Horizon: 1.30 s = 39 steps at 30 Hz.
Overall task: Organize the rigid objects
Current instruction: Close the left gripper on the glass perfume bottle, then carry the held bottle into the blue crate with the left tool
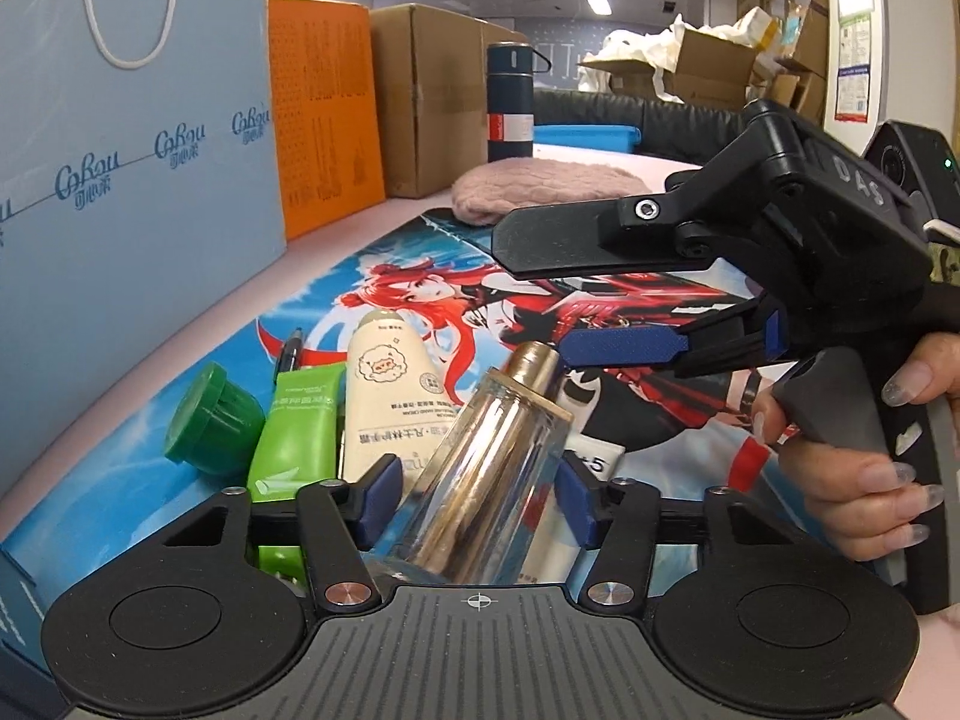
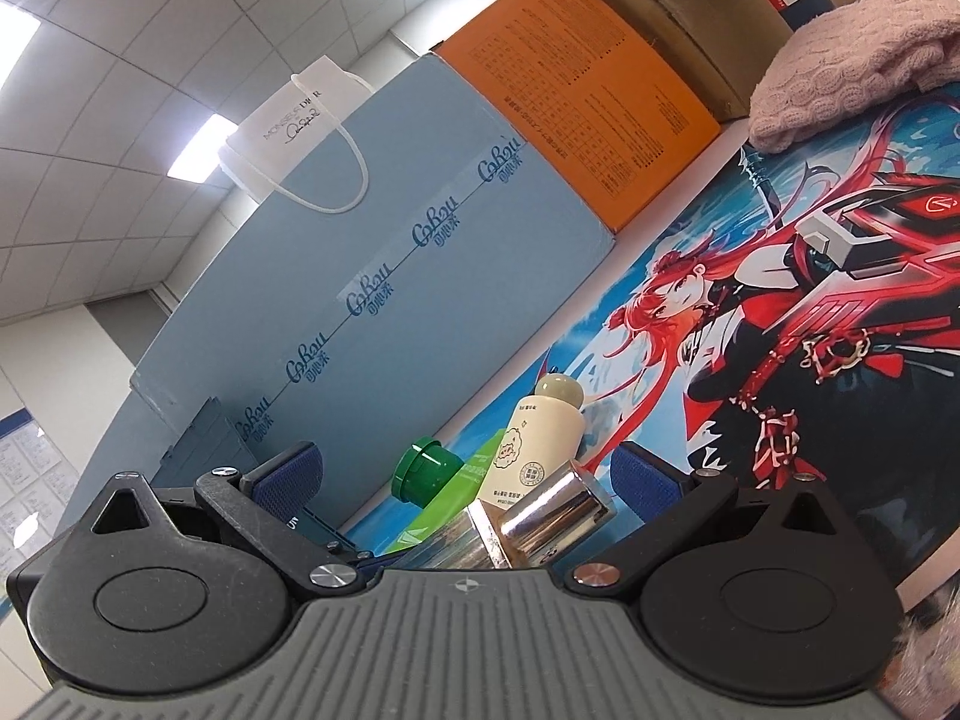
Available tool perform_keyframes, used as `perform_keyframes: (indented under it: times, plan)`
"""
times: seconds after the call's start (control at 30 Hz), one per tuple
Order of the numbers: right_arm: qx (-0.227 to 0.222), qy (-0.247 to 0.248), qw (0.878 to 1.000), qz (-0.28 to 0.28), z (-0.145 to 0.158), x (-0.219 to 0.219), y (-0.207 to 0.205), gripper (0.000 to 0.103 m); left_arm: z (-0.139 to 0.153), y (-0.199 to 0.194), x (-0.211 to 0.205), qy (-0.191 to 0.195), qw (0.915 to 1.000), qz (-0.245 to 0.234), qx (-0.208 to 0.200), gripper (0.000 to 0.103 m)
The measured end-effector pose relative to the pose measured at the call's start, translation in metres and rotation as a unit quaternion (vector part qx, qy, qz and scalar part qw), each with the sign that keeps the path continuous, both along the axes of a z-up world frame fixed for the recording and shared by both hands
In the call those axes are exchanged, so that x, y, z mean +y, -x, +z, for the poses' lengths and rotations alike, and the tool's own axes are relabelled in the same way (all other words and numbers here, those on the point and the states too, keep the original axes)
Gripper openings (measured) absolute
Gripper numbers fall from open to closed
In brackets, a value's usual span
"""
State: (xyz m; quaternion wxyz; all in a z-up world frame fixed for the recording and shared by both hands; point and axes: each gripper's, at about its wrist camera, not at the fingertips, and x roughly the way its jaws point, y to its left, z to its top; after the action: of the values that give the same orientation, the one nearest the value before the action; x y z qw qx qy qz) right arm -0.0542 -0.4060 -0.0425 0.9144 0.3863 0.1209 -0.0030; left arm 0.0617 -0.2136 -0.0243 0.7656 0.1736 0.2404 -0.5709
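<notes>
Progress call: early. Only the clear glass bottle with the gold neck (image 1: pixel 480 468) is in hand; everything else lies loose on the anime-print mat (image 1: pixel 660 420) covering the tabletop. No sorted group or bin visible, so most of the job looks left.

Loose items, relative to the glass bottle:
- cream squeeze tube with sheep logo (image 1: pixel 390 390) just beside it, on the side of the blue paper bag
- bright green flat tube (image 1: pixel 294 426) next past the cream tube, partly under it
- dark green ribbed cap (image 1: pixel 210 420) beyond that, nearest the light blue paper bag (image 1: pixel 132 192)
- dark pen (image 1: pixel 290 351) behind the green tube
- white item with printed digits (image 1: pixel 591 462) on the far side, mostly hidden, can't identify
- pink knit piece (image 1: pixel 540 192) and dark flask (image 1: pixel 510 102) well behind, near the cardboard boxes

Left tool (image 1: pixel 474 501): blue pads pressed onto both sides of the glass body, pinching it low on the bottle. Bottle tilted, neck pointing away from the camera.

Right tool (image 1: pixel 579 294): jaws spread wide, nothing pinched. Lower blue pad sits right at the bottle's gold neck; contact unclear. In its own view the chrome end (image 2: pixel 555 510) sits between the open pads. My read: about to take the cap end.
</notes>
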Motion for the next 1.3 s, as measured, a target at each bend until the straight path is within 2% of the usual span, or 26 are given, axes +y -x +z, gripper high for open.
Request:
perform_keyframes:
  times: [0.3, 0.4, 0.73, 0.87, 1.1, 1.2, 1.3]
  plan:
    - [-0.008, -0.011, 1.000, 0.002, 0.000, -0.001, 0.001, 0.103, 0.001, 0.008, 0.011, 0.027, 0.9995, 0.007, 0.013, 0.040]
    - [-0.017, -0.018, 1.000, -0.001, 0.000, -0.003, 0.004, 0.103, 0.005, 0.012, 0.019, 0.053, 0.9980, 0.029, 0.017, 0.035]
    - [-0.022, -0.027, 0.999, -0.002, -0.001, -0.005, 0.005, 0.103, 0.012, 0.026, 0.040, 0.086, 0.9892, 0.119, 0.009, 0.035]
    - [-0.022, -0.024, 0.999, 0.001, -0.001, -0.004, 0.005, 0.103, 0.019, 0.030, 0.054, 0.119, 0.9800, 0.158, 0.017, 0.035]
    - [-0.017, -0.020, 1.000, 0.007, -0.001, -0.002, 0.003, 0.103, 0.044, 0.040, 0.087, 0.170, 0.9593, 0.225, 0.008, 0.035]
    - [-0.014, -0.019, 1.000, 0.008, -0.001, -0.002, 0.002, 0.103, 0.059, 0.043, 0.104, 0.185, 0.9513, 0.246, -0.021, 0.035]
    - [-0.012, -0.015, 1.000, 0.011, -0.001, -0.001, 0.001, 0.103, 0.074, 0.046, 0.122, 0.189, 0.9372, 0.287, -0.060, 0.035]
